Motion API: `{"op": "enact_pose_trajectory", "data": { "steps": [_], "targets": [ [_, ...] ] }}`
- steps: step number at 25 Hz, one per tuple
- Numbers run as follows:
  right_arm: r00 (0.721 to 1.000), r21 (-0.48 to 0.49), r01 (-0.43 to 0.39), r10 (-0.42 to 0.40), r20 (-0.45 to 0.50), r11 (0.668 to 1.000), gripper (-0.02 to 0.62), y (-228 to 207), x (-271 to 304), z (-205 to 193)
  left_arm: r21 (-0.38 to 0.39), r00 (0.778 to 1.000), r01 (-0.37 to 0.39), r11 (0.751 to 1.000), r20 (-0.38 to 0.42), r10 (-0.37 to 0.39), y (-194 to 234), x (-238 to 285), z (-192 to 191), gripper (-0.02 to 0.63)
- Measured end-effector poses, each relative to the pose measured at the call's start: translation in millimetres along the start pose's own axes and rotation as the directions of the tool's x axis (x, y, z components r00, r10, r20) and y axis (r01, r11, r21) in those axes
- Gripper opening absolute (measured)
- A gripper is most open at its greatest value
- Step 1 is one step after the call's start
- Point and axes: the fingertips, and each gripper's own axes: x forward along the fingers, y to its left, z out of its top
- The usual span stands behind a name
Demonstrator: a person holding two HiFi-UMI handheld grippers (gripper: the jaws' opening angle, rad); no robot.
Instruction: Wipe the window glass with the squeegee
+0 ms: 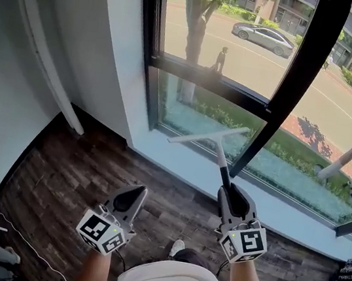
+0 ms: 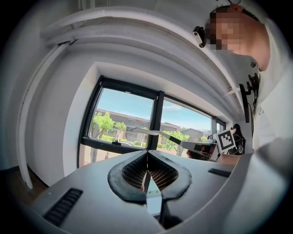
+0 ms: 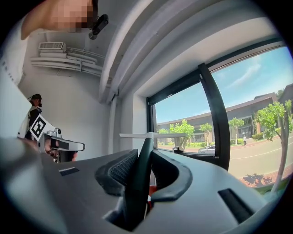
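The right gripper [image 1: 231,193] has its fingers [image 3: 118,171] clenched on the black handle of the squeegee [image 1: 208,135]. It holds low on the handle, so the shaft reaches far enough forward to carry the blade to the window glass [image 1: 198,104] without the person leaning in. The pale blade lies across the lower pane, just above the sill [image 1: 179,162] and left of the slanting dark frame [image 1: 296,73]. It is tilted, with its left end lower. Whether the rubber edge actually presses on the glass cannot be told from any view. My guess is that the handle is angled up and away so the blade meets the pane nearly flat, which a clean pull needs.

The left gripper [image 1: 133,196] hangs nearer and to the left, over the wooden floor [image 1: 70,179] and well apart from the squeegee. Its fingers are shut together with nothing between them. It seems to be parked there because one gripper is enough for the tool and this keeps it out of the blade's path. The wiping looks to be at or near the bottom of this pane.
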Motion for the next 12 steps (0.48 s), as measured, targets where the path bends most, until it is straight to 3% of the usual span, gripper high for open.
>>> {"op": "enact_pose_trajectory", "data": {
  "steps": [7,12],
  "targets": [
    [1.000,-0.002,-0.013,0.013,0.009,1.000,0.101,-62.1,26.9,4.1,0.011,1.000,-0.019,1.000,0.010,0.019,3.9,69.4,15.2,0.018],
    [1.000,0.040,0.001,-0.001,-0.002,0.999,0.100,-86.2,25.8,-4.4,0.018,0.999,-0.006,1.000,-0.031,0.007,-7.5,93.2,11.1,0.018]
  ]
}}
